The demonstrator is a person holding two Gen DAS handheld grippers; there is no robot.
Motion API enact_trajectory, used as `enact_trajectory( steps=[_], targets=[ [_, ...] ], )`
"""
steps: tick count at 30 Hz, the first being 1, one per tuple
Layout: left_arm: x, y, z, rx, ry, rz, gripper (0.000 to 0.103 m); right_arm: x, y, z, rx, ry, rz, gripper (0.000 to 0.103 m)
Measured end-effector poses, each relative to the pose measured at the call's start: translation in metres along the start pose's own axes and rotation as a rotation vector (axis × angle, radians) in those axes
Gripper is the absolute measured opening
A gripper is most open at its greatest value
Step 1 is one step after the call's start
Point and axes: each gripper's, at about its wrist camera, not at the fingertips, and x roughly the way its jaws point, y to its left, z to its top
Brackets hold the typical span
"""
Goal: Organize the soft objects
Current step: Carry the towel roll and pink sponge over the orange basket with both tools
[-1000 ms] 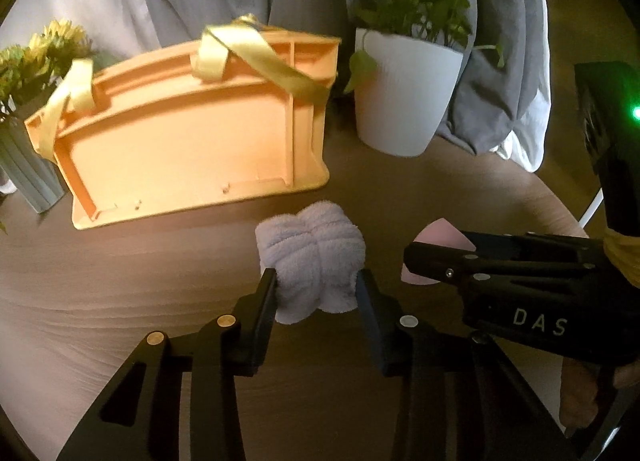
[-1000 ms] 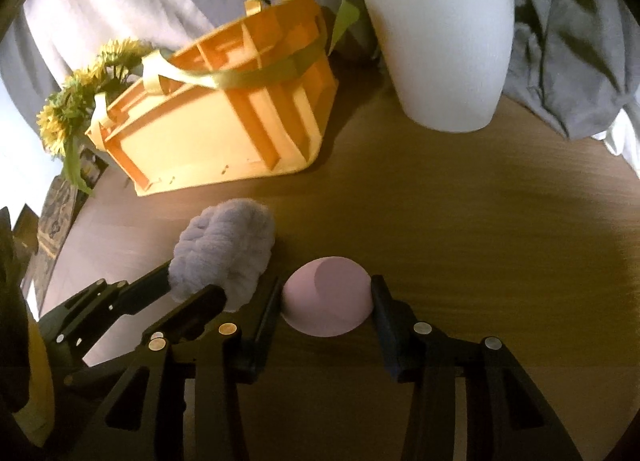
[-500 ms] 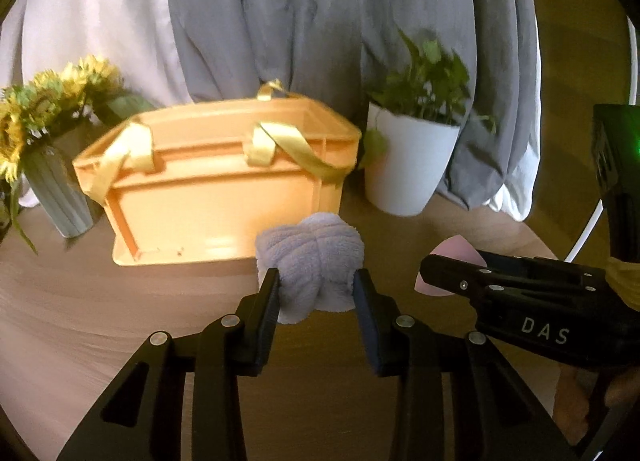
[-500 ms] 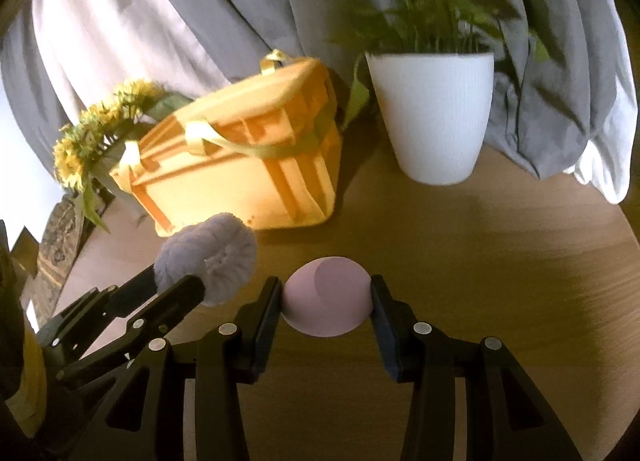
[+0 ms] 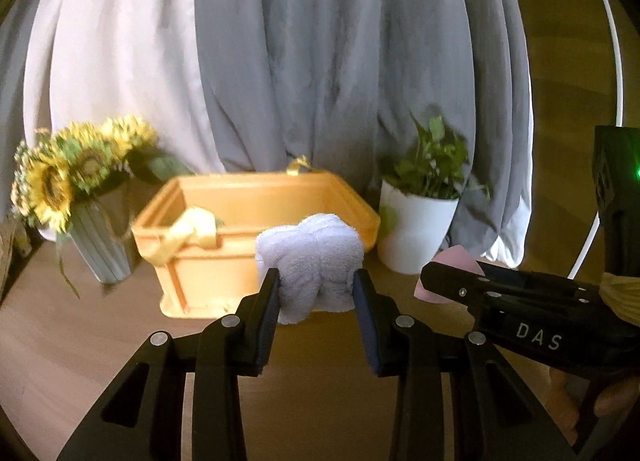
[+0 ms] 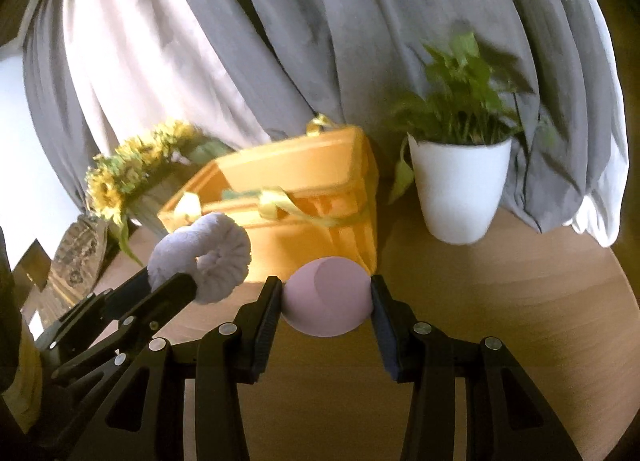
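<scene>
My left gripper (image 5: 316, 281) is shut on a rolled lavender towel (image 5: 310, 261), squeezed between its pads and held off the table. The same towel (image 6: 208, 257) shows at the left of the right wrist view, pinched by the left gripper (image 6: 188, 273). My right gripper (image 6: 326, 293) is shut on a pink soft ball (image 6: 326, 297), also lifted clear of the wood. In the left wrist view the ball (image 5: 456, 257) peeks out past the right gripper's black fingers (image 5: 460, 281). An orange basket (image 5: 256, 229) with yellow ribbon handles stands behind both, its top open.
A white pot with a green plant (image 5: 416, 233) stands right of the basket. A grey ribbed vase of sunflowers (image 5: 100, 245) stands to its left. Grey and white curtains (image 5: 320, 61) hang behind the round wooden table (image 6: 500, 321). A hand (image 5: 576, 393) holds the right gripper.
Both grippers have risen with the towel and the ball and tilted up, so the view now takes in the basket's front and the curtains instead of looking down into it.
</scene>
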Motion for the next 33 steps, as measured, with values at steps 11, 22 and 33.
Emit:
enact_trajectory(
  steps=[11,22,33],
  targets=[
    [-0.028,0.024,0.032,0.03,-0.101,0.021,0.036,-0.014,0.034,0.025,-0.002,-0.094,0.031,0.045],
    [-0.033,0.044,0.056,0.057,-0.181,0.03,0.036,-0.012,0.06,0.051,-0.009,-0.182,0.041,0.045],
    [-0.017,0.054,0.08,0.083,-0.23,0.04,0.036,0.003,0.067,0.081,-0.026,-0.23,0.014,0.045]
  ],
)
